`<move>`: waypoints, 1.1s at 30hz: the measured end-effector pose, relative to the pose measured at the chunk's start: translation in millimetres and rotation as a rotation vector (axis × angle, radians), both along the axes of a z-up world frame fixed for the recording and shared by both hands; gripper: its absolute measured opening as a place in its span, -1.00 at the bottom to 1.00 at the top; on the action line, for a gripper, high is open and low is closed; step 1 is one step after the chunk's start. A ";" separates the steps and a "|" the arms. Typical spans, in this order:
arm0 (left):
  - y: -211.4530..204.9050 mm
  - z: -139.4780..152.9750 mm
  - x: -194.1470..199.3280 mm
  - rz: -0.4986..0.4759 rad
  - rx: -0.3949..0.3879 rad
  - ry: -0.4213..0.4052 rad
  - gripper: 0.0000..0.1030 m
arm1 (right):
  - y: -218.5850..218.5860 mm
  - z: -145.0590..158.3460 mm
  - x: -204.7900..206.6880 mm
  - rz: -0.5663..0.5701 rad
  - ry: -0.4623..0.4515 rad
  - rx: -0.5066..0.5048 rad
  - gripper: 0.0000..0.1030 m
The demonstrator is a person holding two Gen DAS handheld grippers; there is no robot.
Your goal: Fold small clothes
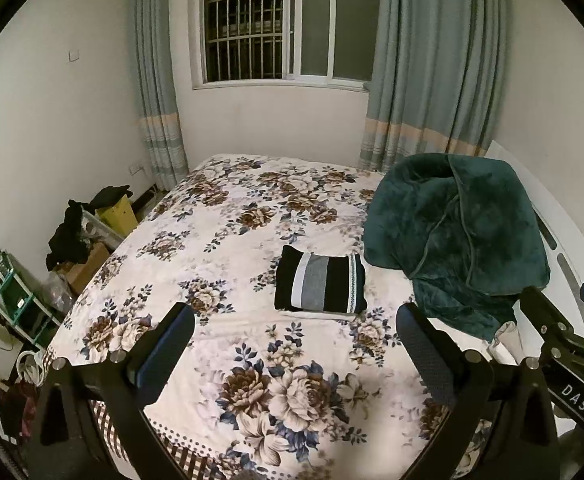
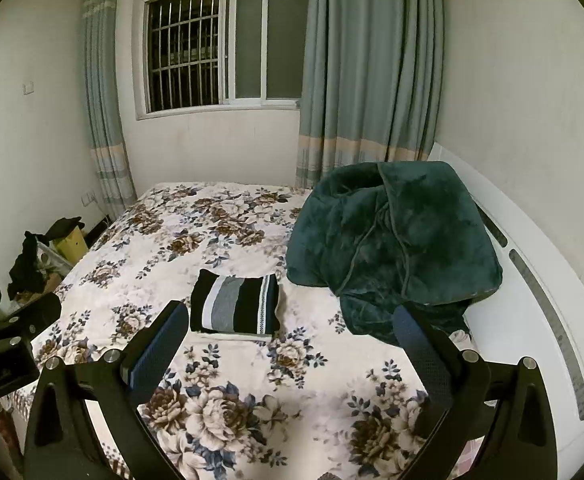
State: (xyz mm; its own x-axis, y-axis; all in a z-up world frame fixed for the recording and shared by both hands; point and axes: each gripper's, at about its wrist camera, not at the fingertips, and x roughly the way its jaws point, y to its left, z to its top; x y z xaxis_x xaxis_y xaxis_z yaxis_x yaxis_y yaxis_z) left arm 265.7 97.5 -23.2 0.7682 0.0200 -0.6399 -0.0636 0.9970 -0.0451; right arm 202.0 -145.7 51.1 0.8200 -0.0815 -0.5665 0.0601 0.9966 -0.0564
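Note:
A folded garment with black, white and grey stripes point(image 1: 320, 283) lies flat in the middle of the floral bed cover point(image 1: 220, 240); it also shows in the right wrist view point(image 2: 235, 305). A white layer peeks out under its near edge. My left gripper point(image 1: 296, 336) is open and empty, held above the bed short of the garment. My right gripper point(image 2: 292, 340) is open and empty, also short of it; the garment lies just beyond its left finger point(image 2: 160, 344). The right gripper's body point(image 1: 564, 344) shows at the right edge of the left wrist view.
A dark green plush blanket point(image 1: 456, 232) is heaped on the bed's right side, next to the garment, against the white headboard point(image 2: 532, 280). Boxes, dark clothes and a small shelf point(image 1: 72, 240) crowd the floor to the left of the bed. Window and curtains stand behind.

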 end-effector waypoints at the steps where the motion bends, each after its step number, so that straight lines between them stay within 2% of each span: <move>1: -0.2 0.2 0.2 -0.002 0.000 -0.001 1.00 | 0.3 0.5 -0.4 0.002 -0.001 0.000 1.00; 33: 4.9 5.1 -10.2 0.018 0.014 -0.011 1.00 | 2.0 2.3 0.1 0.006 -0.009 0.003 1.00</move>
